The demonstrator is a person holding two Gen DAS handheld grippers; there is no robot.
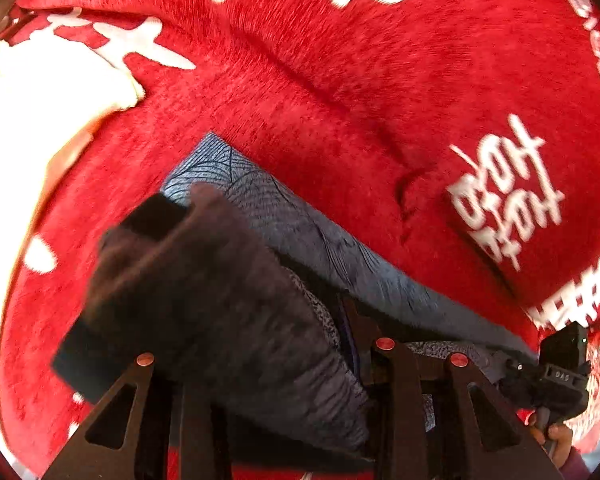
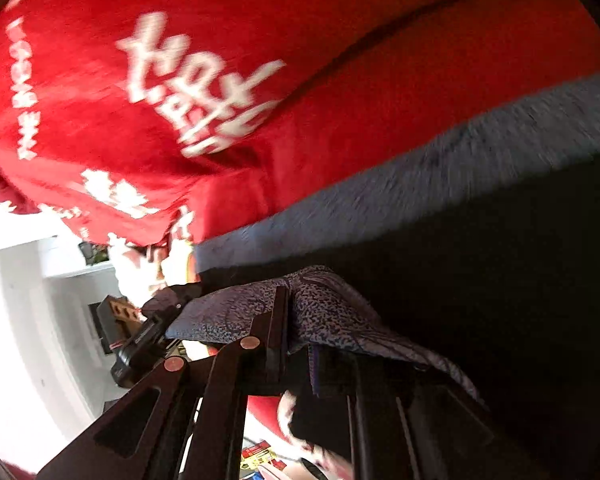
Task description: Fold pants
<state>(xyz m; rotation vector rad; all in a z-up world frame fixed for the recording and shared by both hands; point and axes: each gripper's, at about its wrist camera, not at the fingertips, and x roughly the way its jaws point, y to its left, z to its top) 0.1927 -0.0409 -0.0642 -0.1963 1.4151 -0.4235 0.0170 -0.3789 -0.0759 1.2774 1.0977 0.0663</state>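
Left wrist view showed the one pair of dark grey-blue patterned fabric pants (image 1: 284,240) lying on the red fleece blanket with white lettering (image 1: 340,80), a bunched fold clamped tight in the left gripper (image 1: 236,280). Right wrist view showed the right gripper (image 2: 288,320) pinched closed on a speckled edge of the same pants (image 2: 332,304), lifted clear of the blanket. Two grippers, one garment: it looked light, soft and limp, probably best held at hems or waistband corners.
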